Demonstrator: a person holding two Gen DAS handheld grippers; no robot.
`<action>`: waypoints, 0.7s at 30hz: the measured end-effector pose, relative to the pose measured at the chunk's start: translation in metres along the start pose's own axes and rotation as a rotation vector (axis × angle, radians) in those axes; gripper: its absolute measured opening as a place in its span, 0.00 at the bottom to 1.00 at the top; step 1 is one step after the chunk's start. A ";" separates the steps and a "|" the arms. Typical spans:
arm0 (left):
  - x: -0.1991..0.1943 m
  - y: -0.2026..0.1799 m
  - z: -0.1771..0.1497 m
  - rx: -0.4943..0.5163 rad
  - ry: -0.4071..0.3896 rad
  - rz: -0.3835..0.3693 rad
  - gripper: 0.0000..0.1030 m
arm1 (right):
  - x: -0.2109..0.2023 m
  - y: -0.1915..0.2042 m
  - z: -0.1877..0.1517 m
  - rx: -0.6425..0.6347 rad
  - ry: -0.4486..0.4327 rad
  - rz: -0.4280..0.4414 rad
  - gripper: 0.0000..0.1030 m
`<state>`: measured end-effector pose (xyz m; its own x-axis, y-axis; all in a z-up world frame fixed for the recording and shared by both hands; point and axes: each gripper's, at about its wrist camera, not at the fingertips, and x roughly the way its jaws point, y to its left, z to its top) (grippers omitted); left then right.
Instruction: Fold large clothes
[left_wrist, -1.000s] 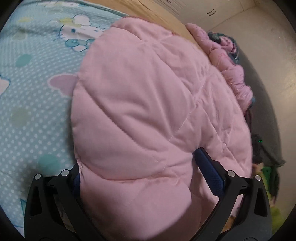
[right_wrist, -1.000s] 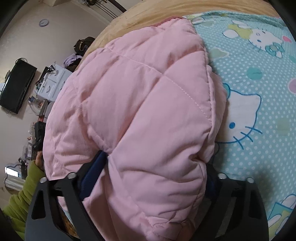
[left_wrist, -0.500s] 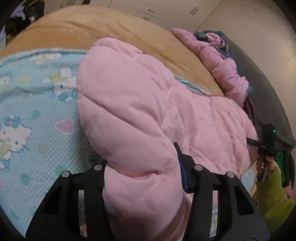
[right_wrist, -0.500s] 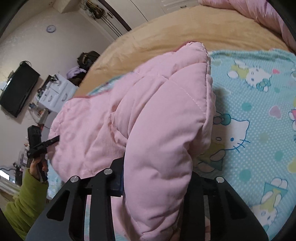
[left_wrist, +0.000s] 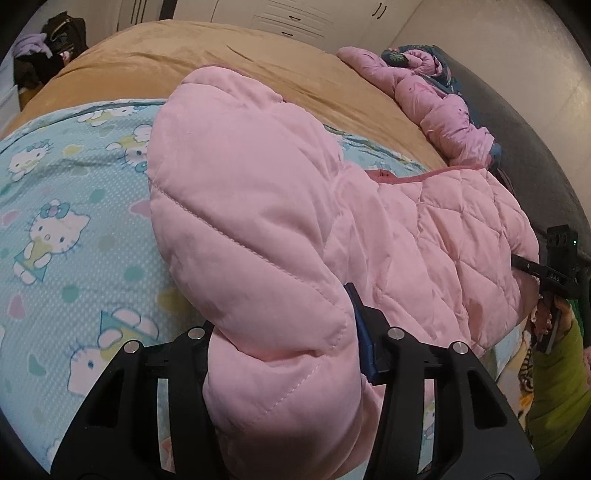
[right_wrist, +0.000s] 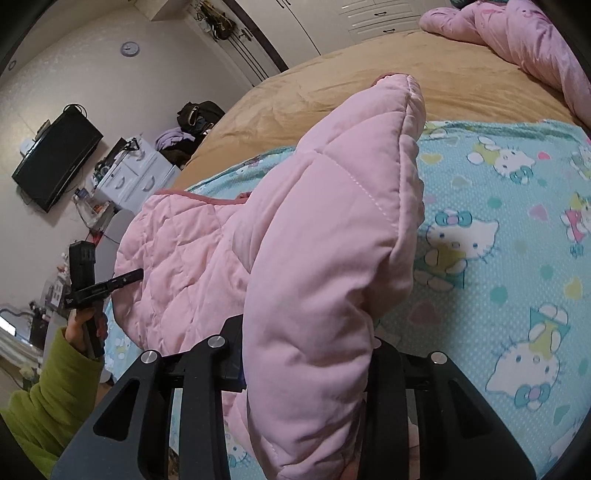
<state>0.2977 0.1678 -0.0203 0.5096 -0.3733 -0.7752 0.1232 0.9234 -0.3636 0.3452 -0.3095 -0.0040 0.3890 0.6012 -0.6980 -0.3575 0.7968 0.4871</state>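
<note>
Nearest in the left wrist view, the left gripper (left_wrist: 284, 350) has its black jaws clamped on a thick fold of the pale pink quilted padded jacket (left_wrist: 258, 229); its right blue pad (left_wrist: 360, 339) presses the fabric, while the left pad is buried under the padding. In the right wrist view the right gripper (right_wrist: 306, 354) pinches another bunched fold of the same jacket (right_wrist: 332, 240), and both its pads are almost wholly hidden by cloth. The jacket's near edge is lifted in both grips, and the rest lies slumped across the light blue cartoon-cat printed sheet (left_wrist: 66, 229), so its sleeves and hem cannot be made out. At the right edge of the left view, a hand in a green sleeve (left_wrist: 554, 373) holds the other gripper, partly cut off by the fisheye rim. Farther back lies a tan blanket (left_wrist: 207, 51), and at the far right a crumpled pink printed quilt (left_wrist: 439, 110). In the right view, far left, a black wall-mounted screen (right_wrist: 55, 158) and a cluttered white drawer unit (right_wrist: 136, 177) are small and hard to read.
</note>
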 end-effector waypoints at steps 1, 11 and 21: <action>-0.002 -0.002 -0.002 0.002 -0.001 0.001 0.41 | 0.000 -0.001 -0.002 0.001 0.000 0.001 0.32; -0.007 -0.014 -0.013 0.012 -0.012 0.025 0.41 | -0.006 -0.011 -0.022 0.034 0.016 0.000 0.32; -0.008 -0.012 -0.026 0.007 -0.023 0.039 0.41 | 0.007 -0.041 -0.025 0.110 0.057 -0.031 0.32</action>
<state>0.2698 0.1571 -0.0227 0.5331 -0.3354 -0.7767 0.1088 0.9376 -0.3302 0.3413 -0.3391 -0.0423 0.3486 0.5742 -0.7408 -0.2495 0.8187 0.5172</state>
